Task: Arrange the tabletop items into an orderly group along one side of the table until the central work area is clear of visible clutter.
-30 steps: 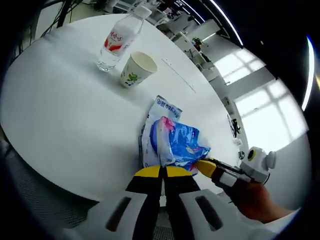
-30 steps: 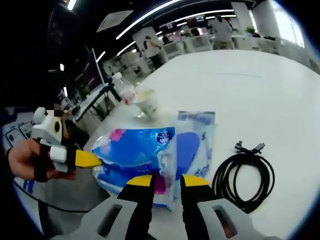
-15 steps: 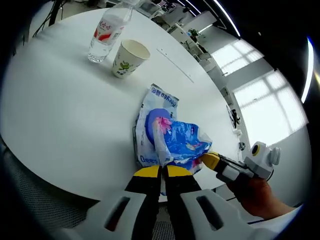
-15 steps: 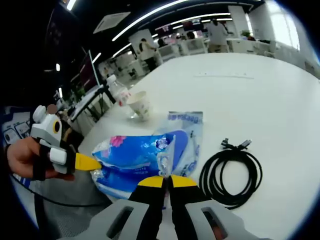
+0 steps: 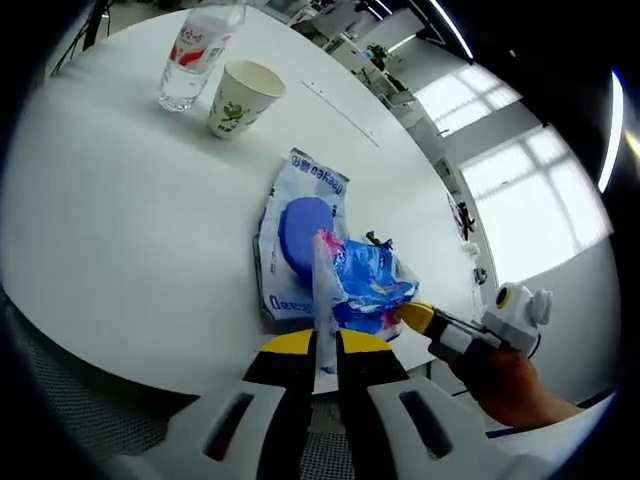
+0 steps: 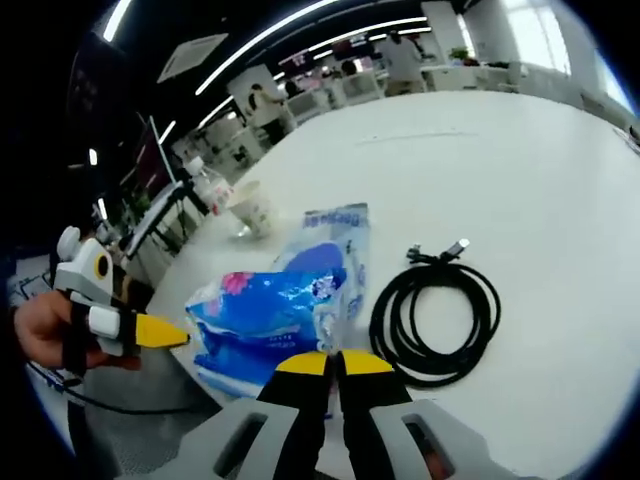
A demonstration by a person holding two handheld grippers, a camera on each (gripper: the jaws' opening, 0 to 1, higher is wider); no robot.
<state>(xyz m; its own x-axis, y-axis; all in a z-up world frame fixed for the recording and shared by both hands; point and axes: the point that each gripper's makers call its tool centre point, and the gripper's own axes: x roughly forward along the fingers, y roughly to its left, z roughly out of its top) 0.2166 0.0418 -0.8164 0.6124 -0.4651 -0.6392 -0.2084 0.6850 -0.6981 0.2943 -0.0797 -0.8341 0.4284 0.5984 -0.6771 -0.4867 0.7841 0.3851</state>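
Long strip lights [image 6: 300, 20] ran across the dark ceiling. At the far end of the room a person [image 6: 405, 57] stood among rows of office desks [image 6: 450, 75], with another figure [image 6: 262, 105] further along. Bright windows [image 5: 515, 205] lined one wall, and daylight glared off them. A square vent [image 6: 195, 55] sat in the ceiling. A dark mesh chair seat [image 5: 70, 410] showed beside the round white desk [image 5: 120, 230].
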